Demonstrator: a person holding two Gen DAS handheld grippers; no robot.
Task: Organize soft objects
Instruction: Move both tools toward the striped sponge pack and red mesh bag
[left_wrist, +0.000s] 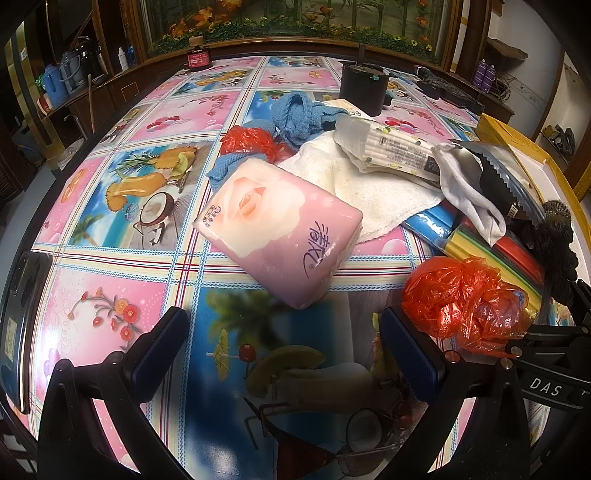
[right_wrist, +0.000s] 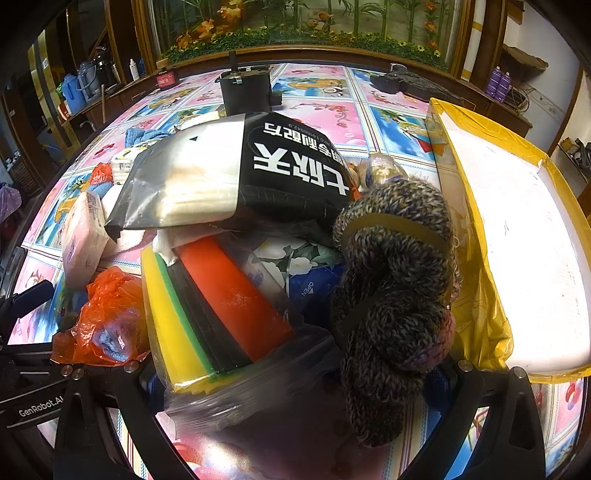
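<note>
In the left wrist view the left gripper (left_wrist: 284, 350) is seen with its jaws wide apart and nothing between them, over the desk with the fruit-patterned plastic cloth (left_wrist: 122, 206). Just ahead of it lies the pink tissue pack with a rose print (left_wrist: 280, 229), tilted, with one corner on the cream white towel (left_wrist: 373, 192). Two crumpled orange plastic bags are counted here: one (left_wrist: 461, 299) beside the right finger, another (left_wrist: 251, 142) further back by the blue knitted cloth (left_wrist: 295, 118). A white paper pack with small print (left_wrist: 391, 147) rests on the towel.

The right wrist view gives what is hardly seen from the left: the dark mottled skein of yarn (right_wrist: 395, 295) with a tan band, the black and silver foil bag with white characters (right_wrist: 236, 173), and the open yellow cardboard box with a white inside (right_wrist: 517, 236) at the right, touching the yarn. A clear bag of coloured foam sheets (right_wrist: 221, 306) lies under the foil bag.

The right gripper (right_wrist: 295, 384) is mostly hidden: its fingertips are covered by the clear bag and the yarn, so it cannot be told whether the jaws are apart or clamped. The blue pack with the word OPEN (right_wrist: 314, 284) is perhaps another tissue pack; only a part shows.
</note>
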